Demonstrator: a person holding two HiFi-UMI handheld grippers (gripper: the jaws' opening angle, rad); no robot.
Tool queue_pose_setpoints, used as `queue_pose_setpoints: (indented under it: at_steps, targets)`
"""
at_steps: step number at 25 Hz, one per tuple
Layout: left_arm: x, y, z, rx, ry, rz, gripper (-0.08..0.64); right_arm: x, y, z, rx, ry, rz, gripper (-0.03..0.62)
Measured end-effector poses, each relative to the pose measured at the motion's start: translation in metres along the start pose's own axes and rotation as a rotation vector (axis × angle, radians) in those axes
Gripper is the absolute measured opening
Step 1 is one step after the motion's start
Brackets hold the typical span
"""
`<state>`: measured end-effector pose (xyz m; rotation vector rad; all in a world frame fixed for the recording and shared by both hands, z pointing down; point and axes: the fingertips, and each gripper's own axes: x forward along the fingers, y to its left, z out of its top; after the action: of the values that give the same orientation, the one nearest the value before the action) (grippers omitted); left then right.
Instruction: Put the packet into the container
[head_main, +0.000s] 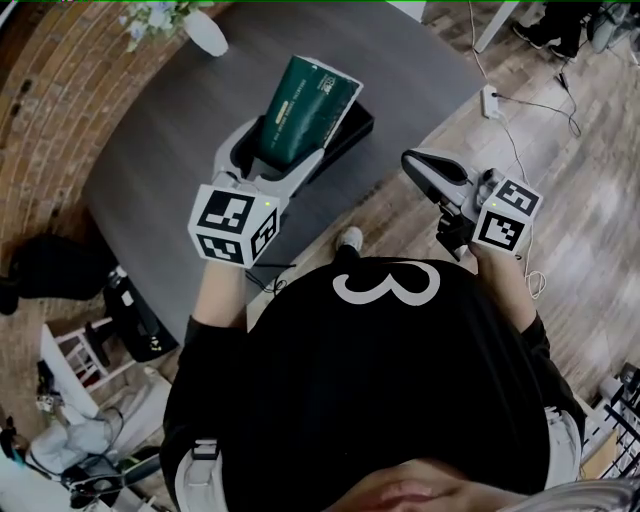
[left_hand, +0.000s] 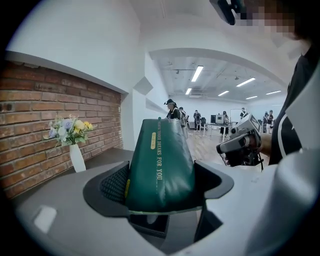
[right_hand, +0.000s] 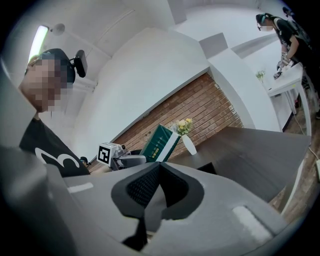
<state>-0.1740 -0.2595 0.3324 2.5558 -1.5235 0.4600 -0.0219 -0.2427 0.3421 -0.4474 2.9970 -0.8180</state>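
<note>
A dark green packet with gold print and a white edge is held upright and tilted, my left gripper shut on its lower part. In the left gripper view the packet fills the space between the jaws. Just beyond and under it a black container sits on the grey table near its front edge. My right gripper is shut and empty, off the table's edge over the wooden floor, to the right of the packet. The right gripper view shows its jaws together, with the packet behind them.
A white vase of flowers stands at the table's far side by the brick wall. A power strip with cables lies on the floor to the right. Bags and a small rack sit at the lower left. People stand far off in the room.
</note>
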Motion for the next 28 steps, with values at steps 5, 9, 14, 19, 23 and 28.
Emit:
queue_pose_setpoints:
  at_steps: [5, 9, 14, 19, 23, 28]
  targets:
    - [0.011, 0.017, -0.014, 0.014, 0.05, -0.027, 0.426, 0.009, -0.01, -0.005, 0.024, 0.016, -0.016, 0.002]
    - [0.021, 0.024, -0.028, 0.05, 0.101, -0.042, 0.425, 0.017, -0.015, -0.008, 0.04, 0.027, -0.018, 0.002]
    - [0.036, 0.03, -0.048, 0.067, 0.163, -0.083, 0.426, 0.027, -0.02, -0.014, 0.061, 0.048, -0.02, 0.002]
    - [0.053, 0.026, -0.07, 0.073, 0.226, -0.128, 0.426, 0.027, -0.025, -0.02, 0.076, 0.057, -0.033, 0.002]
    - [0.064, 0.029, -0.086, 0.062, 0.264, -0.154, 0.426, 0.028, -0.03, -0.023, 0.086, 0.061, -0.051, 0.002]
    - [0.074, 0.029, -0.104, 0.061, 0.313, -0.178, 0.426, 0.023, -0.038, -0.03, 0.104, 0.058, -0.077, 0.002]
